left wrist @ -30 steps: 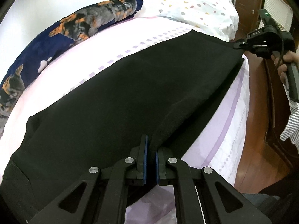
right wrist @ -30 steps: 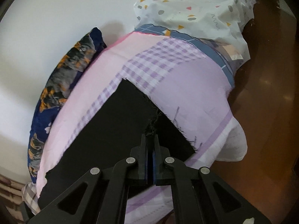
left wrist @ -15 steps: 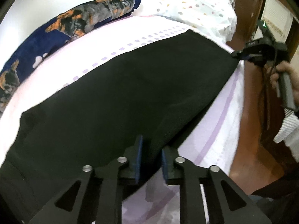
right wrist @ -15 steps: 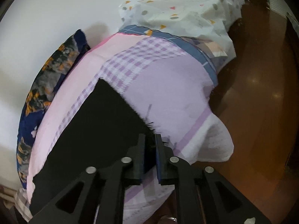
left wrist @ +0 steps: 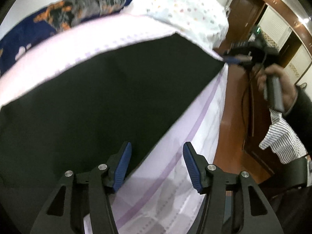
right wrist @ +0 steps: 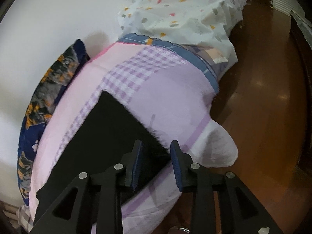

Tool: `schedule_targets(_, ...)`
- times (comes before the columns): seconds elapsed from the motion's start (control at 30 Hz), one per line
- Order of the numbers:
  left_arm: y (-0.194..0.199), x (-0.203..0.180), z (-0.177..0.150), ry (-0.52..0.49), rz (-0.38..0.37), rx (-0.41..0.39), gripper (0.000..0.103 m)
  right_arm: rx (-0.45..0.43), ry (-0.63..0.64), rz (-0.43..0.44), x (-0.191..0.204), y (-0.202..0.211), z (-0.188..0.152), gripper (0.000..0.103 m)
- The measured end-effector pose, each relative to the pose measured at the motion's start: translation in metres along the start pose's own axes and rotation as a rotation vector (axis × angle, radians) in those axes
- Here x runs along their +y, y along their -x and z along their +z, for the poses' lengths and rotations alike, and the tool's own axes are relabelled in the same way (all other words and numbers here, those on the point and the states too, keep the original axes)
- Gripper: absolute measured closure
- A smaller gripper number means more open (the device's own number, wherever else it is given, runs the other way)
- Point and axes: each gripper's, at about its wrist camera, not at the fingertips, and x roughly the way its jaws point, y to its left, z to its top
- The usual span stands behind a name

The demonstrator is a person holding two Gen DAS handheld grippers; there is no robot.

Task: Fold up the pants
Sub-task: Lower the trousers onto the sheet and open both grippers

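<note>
Pants (left wrist: 101,101), black and spread flat, lie lengthwise on the bed (left wrist: 197,146), over a pink and lilac sheet with a checked band. Their long near side runs close along the bed's near edge, and their far end reaches toward the bed's far corner, just short of a white spotted quilt (left wrist: 191,13) bunched there.

At one end of the pants, the left gripper (left wrist: 156,165) has its jaws opening, already fairly wide. The near edge of the black cloth passes between the blue pads, but neither pad presses on it; the right-hand pad sits over bare sheet.

At the other end, the right gripper (right wrist: 156,161) has its jaws opening too, narrower than the left. The frayed corner of the pants lies between its pads, apparently loose and not pinched. In the left wrist view this gripper (left wrist: 234,58) shows at the pants' far corner, held by a hand (left wrist: 276,85) beyond the bed's edge, though blurred.

A dark blue pillow (right wrist: 44,101) with orange and grey print lies along the bed's far side against the white wall. Brown wooden floor (right wrist: 263,117) shows past the near edge.
</note>
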Motion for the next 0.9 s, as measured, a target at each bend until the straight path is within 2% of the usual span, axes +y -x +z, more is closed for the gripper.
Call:
schedule_targets(0.2, 0.013, 0.003, -0.001, 0.020, 0.023, -0.067, 0.047, 0.006, 0.050, 0.076, 0.036, 0.005, -0.005, 0.069)
schedule_targets(0.37, 0.044, 0.032, -0.007, 0.146, 0.119, -0.207, 0.047, 0.051, 0.148, 0.151, 0.077, -0.003, -0.019, 0.069)
schedule_targets(0.43, 0.060, 0.053, -0.012, 0.231, 0.222, -0.267, 0.047, 0.081, 0.190, 0.180, 0.095, -0.008, -0.025, 0.069)
schedule_targets(0.57, 0.079, 0.094, -0.024, 0.356, 0.442, -0.301, 0.047, 0.162, 0.290, 0.249, 0.137, -0.020, -0.045, 0.067)
schedule_targets(0.6, 0.084, 0.106, -0.028, 0.387, 0.497, -0.301, 0.047, 0.193, 0.317, 0.272, 0.151, -0.023, -0.052, 0.061)
schedule_targets(0.63, 0.090, 0.118, -0.035, 0.421, 0.551, -0.302, 0.047, 0.211, 0.339, 0.297, 0.162, -0.024, -0.058, 0.048)
schedule_targets(0.7, 0.098, 0.136, -0.045, 0.473, 0.607, -0.296, 0.047, 0.238, 0.405, 0.339, 0.189, -0.027, -0.071, 0.033)
schedule_targets(0.77, 0.105, 0.153, -0.058, 0.536, 0.646, -0.290, 0.047, 0.207, 0.488, 0.356, 0.215, -0.024, -0.084, 0.033)
schedule_targets(0.9, 0.121, 0.179, -0.084, 0.630, 0.697, -0.297, 0.047, 0.211, 0.665, 0.392, 0.270, -0.026, -0.111, 0.033)
